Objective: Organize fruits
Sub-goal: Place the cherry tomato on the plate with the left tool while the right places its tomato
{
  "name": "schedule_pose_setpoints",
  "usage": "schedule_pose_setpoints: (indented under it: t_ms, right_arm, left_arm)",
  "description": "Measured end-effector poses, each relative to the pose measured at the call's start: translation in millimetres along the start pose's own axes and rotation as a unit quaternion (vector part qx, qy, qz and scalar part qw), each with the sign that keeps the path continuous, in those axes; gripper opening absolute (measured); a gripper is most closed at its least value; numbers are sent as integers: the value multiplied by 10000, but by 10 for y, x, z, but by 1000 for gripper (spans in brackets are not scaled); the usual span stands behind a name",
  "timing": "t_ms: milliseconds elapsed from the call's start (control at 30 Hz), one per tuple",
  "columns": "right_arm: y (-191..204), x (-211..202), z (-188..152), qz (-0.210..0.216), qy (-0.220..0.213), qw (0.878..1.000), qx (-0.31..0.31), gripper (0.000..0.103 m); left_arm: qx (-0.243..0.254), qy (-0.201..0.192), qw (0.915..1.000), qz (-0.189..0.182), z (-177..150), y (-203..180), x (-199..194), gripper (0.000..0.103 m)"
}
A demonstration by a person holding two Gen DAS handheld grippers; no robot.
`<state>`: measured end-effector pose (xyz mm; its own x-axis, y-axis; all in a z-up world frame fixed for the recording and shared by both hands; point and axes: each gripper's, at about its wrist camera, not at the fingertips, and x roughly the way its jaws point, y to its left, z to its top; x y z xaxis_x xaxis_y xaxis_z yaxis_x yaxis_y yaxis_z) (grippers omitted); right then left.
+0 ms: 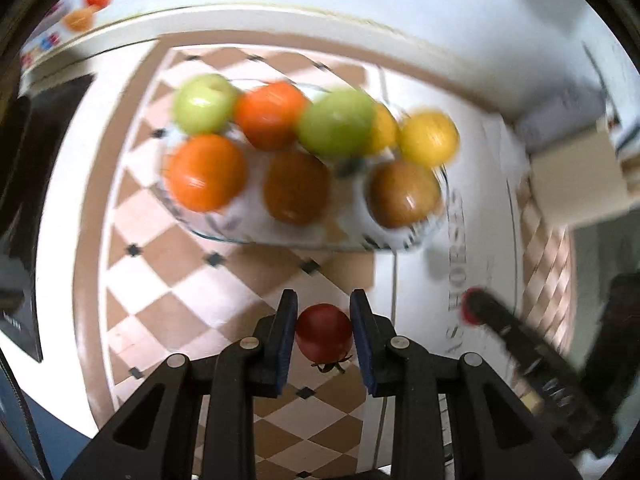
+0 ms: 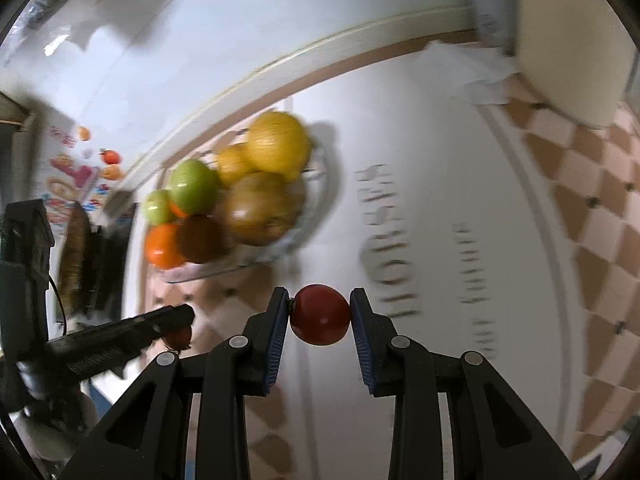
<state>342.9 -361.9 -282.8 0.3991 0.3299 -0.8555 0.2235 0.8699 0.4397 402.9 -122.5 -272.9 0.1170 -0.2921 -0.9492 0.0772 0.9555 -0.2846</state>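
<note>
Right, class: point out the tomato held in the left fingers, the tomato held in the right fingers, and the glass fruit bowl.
left tomato [image 1: 323, 332], left wrist view, middle of its red skin
right tomato [image 2: 319, 314], right wrist view, middle of its red skin
glass fruit bowl [image 1: 280, 240], left wrist view, near rim

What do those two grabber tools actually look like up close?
Both look alike. The left gripper and the right gripper are built of matte black plastic: angled struts with triangular cut-outs, joined by round silver pins. Each ends in two flat, upright fingers faced with dark blue ribbed pads. A thin black cable runs near the left one in the right wrist view. No sleeves show.
</note>
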Motion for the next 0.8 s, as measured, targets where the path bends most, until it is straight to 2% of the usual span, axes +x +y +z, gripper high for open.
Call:
schedule_pose_setpoints:
  t_ms: [167,267,500,567,600,633,667,767,800]
  right_arm:
    - [312,397,108,736,222,9969,146,34]
    - [463,588,156,856,303,9958,111,34]
    - [711,915,224,551,491,9971,-184,35]
    - [747,963,234,423,549,9974,-213,43]
    - [756,962,231,386,539,9976,-223,56]
    - [754,933,236,391,498,9977,-224,61]
    - [754,908,238,356,474,9980,-232,61]
    - [749,768,233,220,397,9984,-327,63]
    - [746,715,229,117,370,9985,-386,67]
  left_arm:
    - [-891,-5,9955,-330,281,401,-1,25]
    - [-1140,8,9926,-409,397,554,27,25]
    - [-1209,158,9920,-327,572,633,229,28]
    - [-1233,246,9916,-289,596,653,259,29]
    - [-1245,233,9915,-299,599,666,256,30]
    - [-1233,210,9918,-259,599,672,241,30]
    - [-1184,148,9927,-187,593,672,203,30]
    - [-953,-14,9954,108,566,648,88,46]
    - [-897,-73,9958,182,553,645,53,54]
